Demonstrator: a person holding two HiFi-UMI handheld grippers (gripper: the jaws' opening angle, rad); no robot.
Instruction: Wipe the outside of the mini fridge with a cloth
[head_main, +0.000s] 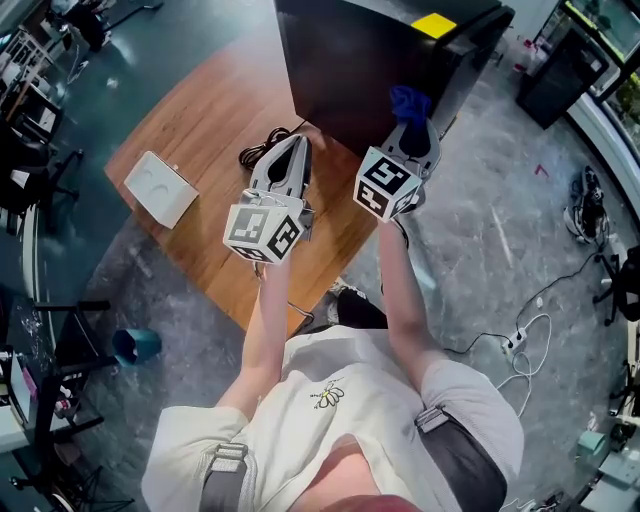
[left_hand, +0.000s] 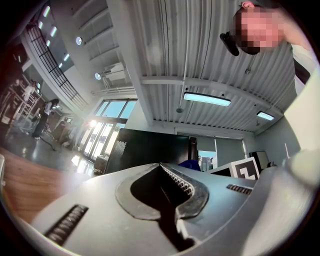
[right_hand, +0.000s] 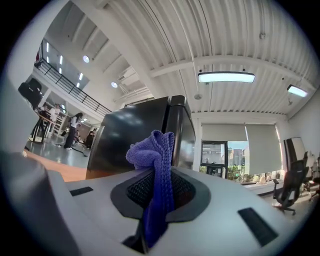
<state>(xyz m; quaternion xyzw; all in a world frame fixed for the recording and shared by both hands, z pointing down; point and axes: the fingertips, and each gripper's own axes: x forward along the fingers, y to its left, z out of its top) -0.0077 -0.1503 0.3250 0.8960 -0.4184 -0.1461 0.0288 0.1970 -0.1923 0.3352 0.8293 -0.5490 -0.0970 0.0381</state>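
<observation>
Wooden table (head_main: 205, 125) bears mini fridge (head_main: 370, 70), white box (head_main: 160, 187); right tool (head_main: 413, 128) pinches cloth (right_hand: 152, 150), left tool (head_main: 292, 150) closed.

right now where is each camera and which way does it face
Head view: on the person's head, looking steeply down at the wooden table, black mini fridge, both forearms.
Left gripper view: on the left gripper, shut, empty, tilted up toward fridge and ceiling; the person's arm shows.
Right gripper view: on the right gripper, shut on a blue knitted cloth, facing the fridge.
All three show the fridge.
</observation>
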